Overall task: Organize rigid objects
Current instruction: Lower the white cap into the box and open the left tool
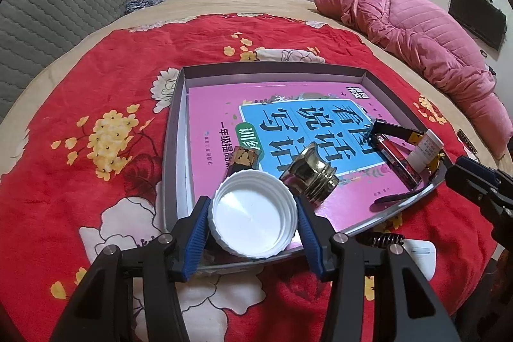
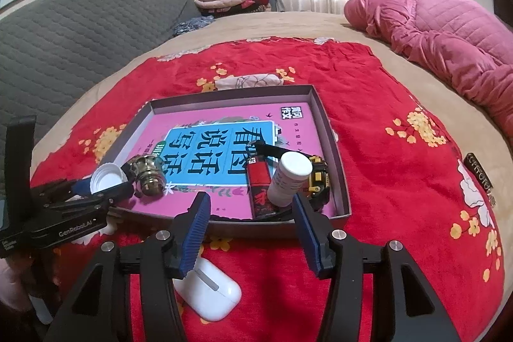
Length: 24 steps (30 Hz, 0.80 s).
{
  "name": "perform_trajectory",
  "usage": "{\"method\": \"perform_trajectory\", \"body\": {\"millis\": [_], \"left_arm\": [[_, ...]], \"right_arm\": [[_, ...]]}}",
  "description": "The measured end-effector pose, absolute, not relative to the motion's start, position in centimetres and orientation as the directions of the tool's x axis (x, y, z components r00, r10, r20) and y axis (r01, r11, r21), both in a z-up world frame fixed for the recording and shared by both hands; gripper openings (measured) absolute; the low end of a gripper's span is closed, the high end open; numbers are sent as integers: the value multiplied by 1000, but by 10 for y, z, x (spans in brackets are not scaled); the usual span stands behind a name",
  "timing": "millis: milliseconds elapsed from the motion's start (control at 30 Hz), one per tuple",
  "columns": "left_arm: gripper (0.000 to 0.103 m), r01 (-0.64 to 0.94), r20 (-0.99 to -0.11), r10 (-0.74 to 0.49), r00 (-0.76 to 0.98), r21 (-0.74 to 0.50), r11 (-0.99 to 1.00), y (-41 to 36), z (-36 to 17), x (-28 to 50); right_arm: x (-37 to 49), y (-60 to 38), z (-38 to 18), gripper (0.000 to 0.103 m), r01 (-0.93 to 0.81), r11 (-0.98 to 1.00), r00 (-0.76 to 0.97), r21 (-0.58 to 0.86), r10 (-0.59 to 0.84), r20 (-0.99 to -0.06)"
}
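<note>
Red blanket [image 2: 368,104] with yellow flowers covers the bed, and a grey box lid [image 1: 174,130] with a pink book [image 1: 211,104] sits on it. The left gripper [image 1: 253,213] squeezes a white cap [image 1: 251,218] over the box's near corner. The right gripper [image 2: 251,229] has its jaws wide apart above a white earbud case [image 2: 211,294] on the blanket.

1. the pink paperback book [image 2: 224,130] lying inside the shallow grey cardboard tray [image 2: 333,149] carries large black chinese characters "看图说话写话" on its blue panel.
2. near that book's far right corner a small black block reads "作文".
3. left of the book, the black body of the left gripper [image 2: 105,186] bears white lettering "genrobot.ai".
4. print on the white cylindrical bottle [image 2: 288,178] on the book is too small to read.
</note>
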<state>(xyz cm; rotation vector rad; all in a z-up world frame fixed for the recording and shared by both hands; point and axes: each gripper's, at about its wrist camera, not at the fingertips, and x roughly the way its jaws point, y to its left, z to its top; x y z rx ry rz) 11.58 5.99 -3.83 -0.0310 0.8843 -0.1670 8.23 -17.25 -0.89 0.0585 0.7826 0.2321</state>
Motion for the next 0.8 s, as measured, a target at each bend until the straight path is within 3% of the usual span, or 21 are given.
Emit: {"method": "perform_trajectory", "body": {"millis": [267,467,800], "left_arm": [[52,144,-762,-168,626,-99,985,58,-36,115],[52,149,-755,-176,631,-104,983,57,-32,114],[53,151,-743,-176,645,-102,983,58,-26,109]], "right_arm": [[82,-173,-9,55,-182,974,686,137,226,-691],[80,-173,-7,65,-190,973,696,129,226,-681],[79,-172,-3,68,-196,974,706,117,223,-673]]}}
